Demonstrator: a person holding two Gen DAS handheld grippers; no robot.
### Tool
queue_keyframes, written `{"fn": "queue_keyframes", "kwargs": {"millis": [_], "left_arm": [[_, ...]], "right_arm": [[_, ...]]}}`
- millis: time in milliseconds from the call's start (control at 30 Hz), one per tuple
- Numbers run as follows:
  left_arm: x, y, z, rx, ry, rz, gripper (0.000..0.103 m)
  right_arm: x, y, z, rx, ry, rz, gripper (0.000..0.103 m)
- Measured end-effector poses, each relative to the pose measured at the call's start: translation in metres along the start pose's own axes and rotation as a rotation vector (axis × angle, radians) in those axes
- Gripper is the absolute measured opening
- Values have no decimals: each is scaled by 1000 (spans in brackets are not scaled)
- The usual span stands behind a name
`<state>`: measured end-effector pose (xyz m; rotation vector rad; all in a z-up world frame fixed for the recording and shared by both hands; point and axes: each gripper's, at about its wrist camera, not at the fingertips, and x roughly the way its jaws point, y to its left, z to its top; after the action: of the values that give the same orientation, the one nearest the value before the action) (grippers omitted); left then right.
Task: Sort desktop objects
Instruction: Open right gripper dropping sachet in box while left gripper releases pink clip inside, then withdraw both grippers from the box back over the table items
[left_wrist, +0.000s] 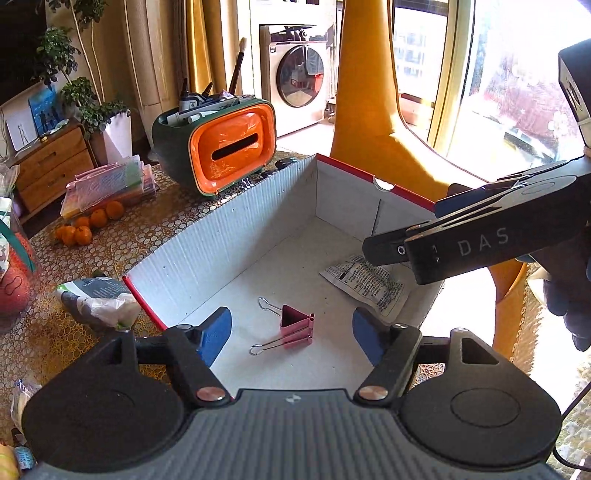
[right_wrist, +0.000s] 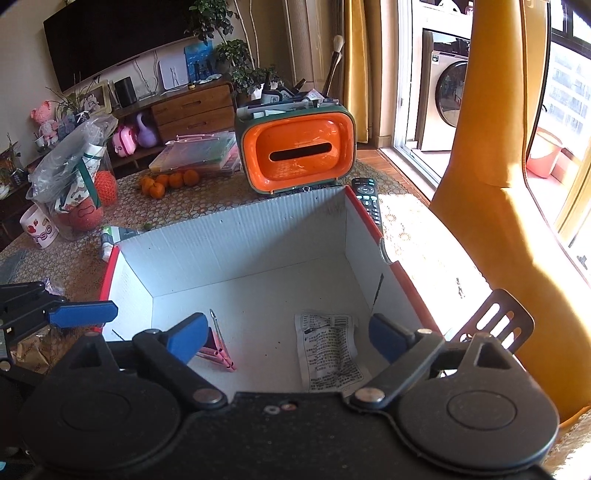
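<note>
The pink binder clip (left_wrist: 295, 325), triangular metal with wire handles, was seen lying on the floor of the corrugated white box (left_wrist: 236, 229), red-edged, set on the table (left_wrist: 110, 236) with its honeycomb-patterned cloth. A crumpled printed leaflet (left_wrist: 369, 284), its text too small to be read, lay well apart from the clip. The left gripper (left_wrist: 291, 332) was held above the clip, blue-padded fingers apart and empty. The right gripper (right_wrist: 288, 339) was likewise spread wide, nothing held; "DAS" was read on its black body. A glossy orange-faced organiser (left_wrist: 232, 147), rounded and slotted, was stood behind the box.
</note>
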<state>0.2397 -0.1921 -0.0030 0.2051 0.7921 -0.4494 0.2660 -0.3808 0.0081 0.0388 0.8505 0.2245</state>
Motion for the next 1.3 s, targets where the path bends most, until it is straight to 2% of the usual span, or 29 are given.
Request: {"fn": "queue_keyframes", "kwargs": {"millis": [167,300,400,467,700,1000,1300], "left_arm": [[-17,3,-10,-8,-30,-2,82],[-32,8,-21,-18,-52,1,85],[-44,13,-29,-40,-72,6,93],[-52,17,-35,-52,-89,5,102],[-80,35,-59,-102,-128,19,103],[-115,65,-95,-116,-167,99,103],[-139,91,-136,-120,-165,133,103]], "right_arm": [[-14,9,-5,15,-21,22,96],[-27,23,-10,0,-55,30,99],[-37,31,-15,8,-78,47,99],[-42,37,-18,12,-85,60,99],[-53,67,-26,-2,-105,87,101],[-56,119,-39,-69,-114,114,101],[-51,168,-46,-104,-113,165,101]]}}
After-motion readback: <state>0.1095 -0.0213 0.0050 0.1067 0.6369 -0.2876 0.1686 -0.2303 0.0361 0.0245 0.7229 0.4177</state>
